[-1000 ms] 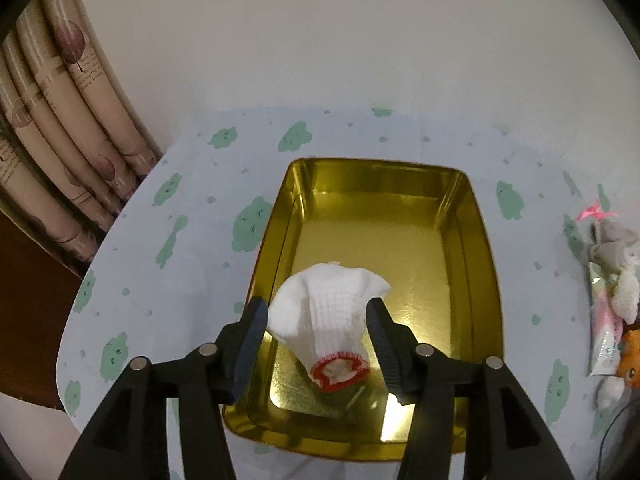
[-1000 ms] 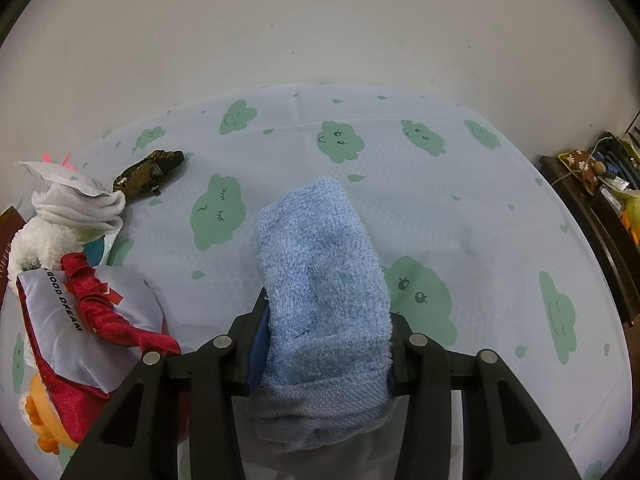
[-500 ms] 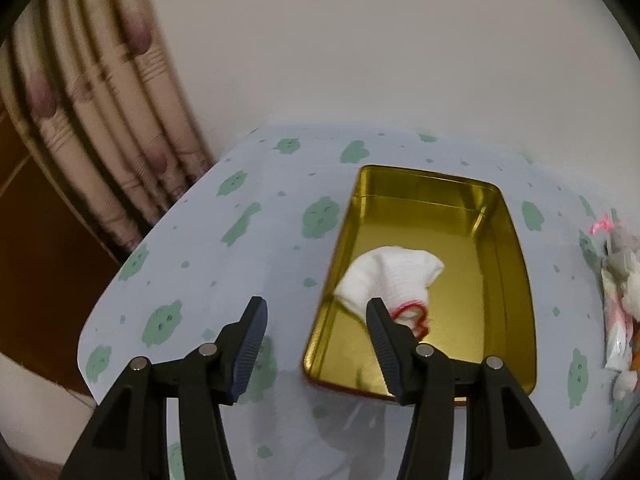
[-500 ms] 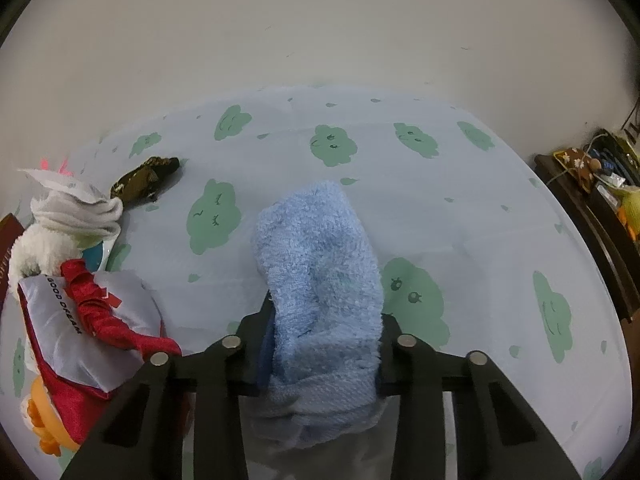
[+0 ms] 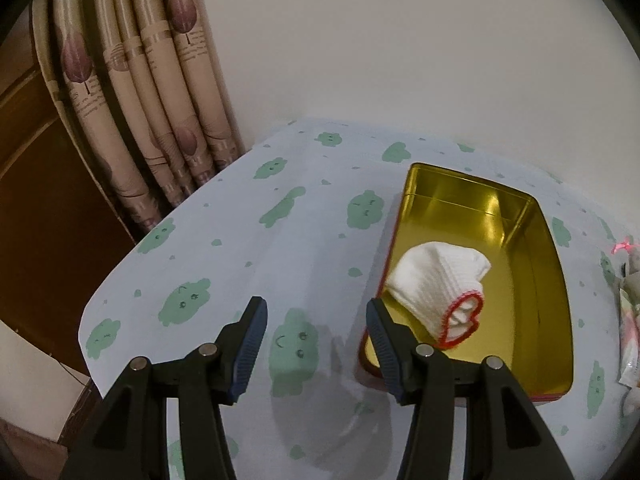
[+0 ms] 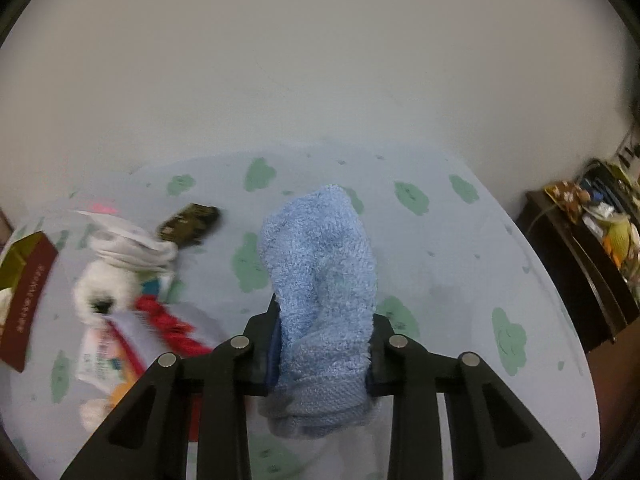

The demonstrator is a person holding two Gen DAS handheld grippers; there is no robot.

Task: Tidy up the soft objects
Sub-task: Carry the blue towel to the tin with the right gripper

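My right gripper point(image 6: 324, 320) is shut on a rolled light-blue towel point(image 6: 320, 264); its jaws are still closing on the towel as it hangs above the table. A gold tin point(image 5: 548, 280) stands at the right of the left wrist view. Inside it lies a white knit glove point(image 5: 436, 280) with a red-edged cuff. My left gripper point(image 5: 316, 328) stands open over the cloud-print tablecloth point(image 5: 248, 248), left of the tin, with nothing between its fingers.
A pile of soft toys point(image 6: 120, 288) in white, red and orange lies left of the towel, with a dark small item point(image 6: 188, 224) behind it. The tin's maroon edge point(image 6: 24, 296) shows far left. Curtains point(image 5: 132, 100) hang at the table's left; a cluttered dark shelf point(image 6: 592, 248) stands right.
The left gripper pulled back and left off the tin, leaving the white glove in it. The right gripper squeezed tighter on the blue towel and rose with it off the table.
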